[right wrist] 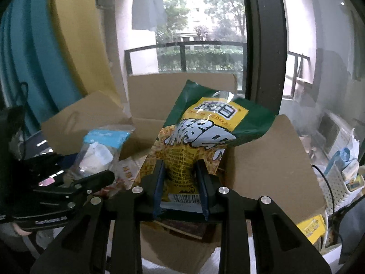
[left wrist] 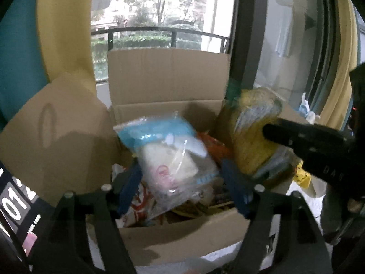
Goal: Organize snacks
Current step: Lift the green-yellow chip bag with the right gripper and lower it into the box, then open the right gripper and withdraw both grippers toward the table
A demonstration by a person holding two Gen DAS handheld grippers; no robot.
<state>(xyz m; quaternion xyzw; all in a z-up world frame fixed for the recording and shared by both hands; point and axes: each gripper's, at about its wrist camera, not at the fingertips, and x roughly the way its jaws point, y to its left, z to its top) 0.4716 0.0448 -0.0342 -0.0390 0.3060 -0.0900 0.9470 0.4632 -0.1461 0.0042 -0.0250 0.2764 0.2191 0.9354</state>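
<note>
An open cardboard box point(left wrist: 168, 235) holds several snack packs. My left gripper point(left wrist: 182, 178) is open over the box, its blue pads either side of a clear bag with a blue top point(left wrist: 164, 150) that lies in the box. My right gripper point(right wrist: 181, 182) is shut on the lower end of a yellow and green snack bag point(right wrist: 205, 127) and holds it above the box's right side point(right wrist: 269, 159). The same bag point(left wrist: 253, 132) and the right gripper's black finger point(left wrist: 303, 137) show at the right of the left wrist view. The clear bag also shows in the right wrist view point(right wrist: 100, 150).
The box flaps stand open at the back point(left wrist: 168, 75), left point(left wrist: 52, 132) and right. An orange packet point(left wrist: 214, 146) lies deeper in the box. A white basket point(right wrist: 337, 182) with items and a yellow packet point(right wrist: 312, 228) sit to the right. A window and curtains are behind.
</note>
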